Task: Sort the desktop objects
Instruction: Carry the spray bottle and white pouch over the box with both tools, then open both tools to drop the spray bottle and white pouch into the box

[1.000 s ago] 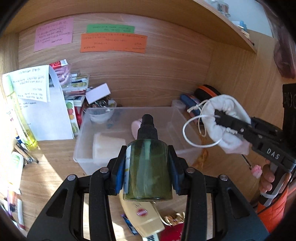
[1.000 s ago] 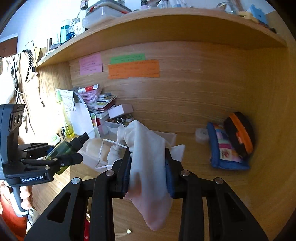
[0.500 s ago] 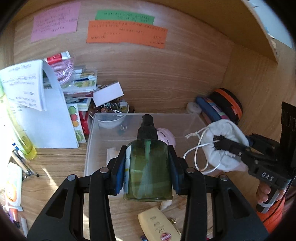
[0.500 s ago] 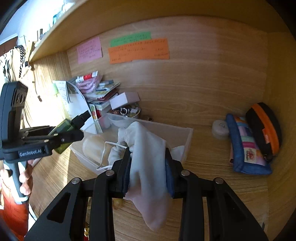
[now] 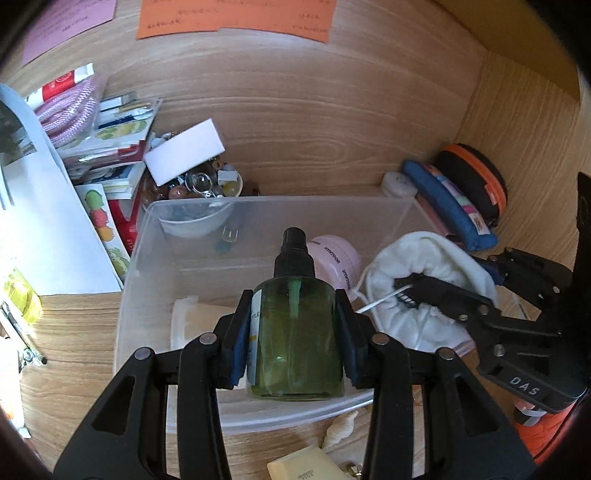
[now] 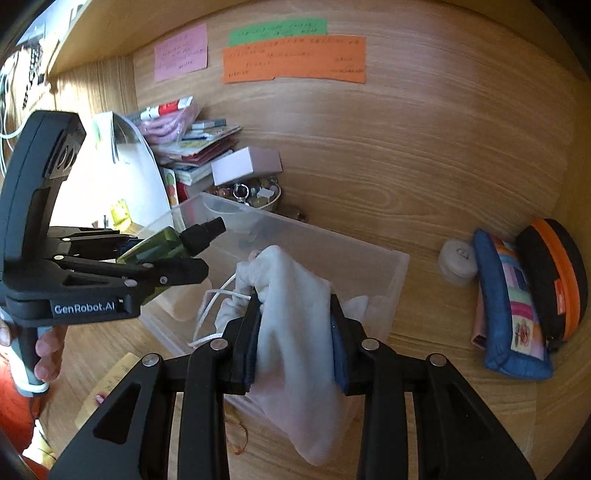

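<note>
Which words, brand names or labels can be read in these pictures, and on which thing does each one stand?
"GenRobot.AI": on the body of the left gripper.
"DAS": on the body of the right gripper.
Pink round case in the clear bin: repeated print, upside down, too blurred to read.
Green spray bottle: label cut off by the finger, unreadable.
Orange note, green note, pink note: handwriting too small to read.

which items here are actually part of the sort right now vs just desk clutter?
In play:
- green spray bottle, clamped in left gripper
- white drawstring pouch, clamped in right gripper
- clear plastic bin, both held over it

Lying about:
- blue pencil case
- black and orange case
- bowl of trinkets
- sticky notes
</note>
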### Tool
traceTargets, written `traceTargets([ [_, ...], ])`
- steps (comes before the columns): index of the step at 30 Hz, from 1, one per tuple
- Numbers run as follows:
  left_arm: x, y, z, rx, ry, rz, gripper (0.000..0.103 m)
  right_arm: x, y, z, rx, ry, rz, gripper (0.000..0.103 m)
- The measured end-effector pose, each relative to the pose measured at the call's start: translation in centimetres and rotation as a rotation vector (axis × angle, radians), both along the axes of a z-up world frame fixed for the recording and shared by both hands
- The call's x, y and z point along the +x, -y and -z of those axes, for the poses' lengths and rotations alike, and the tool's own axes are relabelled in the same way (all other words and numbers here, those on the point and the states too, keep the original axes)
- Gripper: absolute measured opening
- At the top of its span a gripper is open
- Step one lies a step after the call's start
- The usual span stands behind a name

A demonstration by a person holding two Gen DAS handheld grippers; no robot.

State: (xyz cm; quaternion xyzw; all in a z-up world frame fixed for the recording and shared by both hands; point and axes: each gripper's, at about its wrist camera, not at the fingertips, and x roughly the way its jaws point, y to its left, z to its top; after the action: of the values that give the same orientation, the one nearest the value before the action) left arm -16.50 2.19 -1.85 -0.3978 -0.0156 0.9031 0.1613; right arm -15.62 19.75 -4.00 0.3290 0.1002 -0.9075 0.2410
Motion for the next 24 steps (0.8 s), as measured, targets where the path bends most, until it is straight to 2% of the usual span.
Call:
traceTargets([
  [10, -0.4, -0.7, 0.3, -0.042, -0.006, 0.005, 0.042, -0.9, 0.6, 1.5, 0.028, 0.028, -0.011, 0.033],
  [11, -0.3, -0.8, 0.4, -0.043, -0.006, 0.009, 0.044, -0.9, 0.6, 1.4, 0.025, 0.022, -0.011, 0.037],
  [14, -0.2, -0.9, 0.4, -0.046, -0.01, 0.016, 0.048, -0.5, 0.2, 0.8, 0.018, -0.014, 0.003, 0.064],
  [15, -0.1, -1.0, 0.4, -0.05, -0.012, 0.016, 0.049, -0.2, 0.1, 0.5, 0.009, -0.031, 0.006, 0.068],
  [20, 0.0, -1.0, 0.4, -0.07, -0.023, 0.004, 0.054, 0.1, -0.4, -0.3, -0.02, -0.062, 0.021, 0.07],
  [24, 1.0, 0.0, -0.8, -0.056, -0.08, -0.028, 0.071, -0.5, -0.7, -0.2, -0.026, -0.037, 0.041, 0.071],
])
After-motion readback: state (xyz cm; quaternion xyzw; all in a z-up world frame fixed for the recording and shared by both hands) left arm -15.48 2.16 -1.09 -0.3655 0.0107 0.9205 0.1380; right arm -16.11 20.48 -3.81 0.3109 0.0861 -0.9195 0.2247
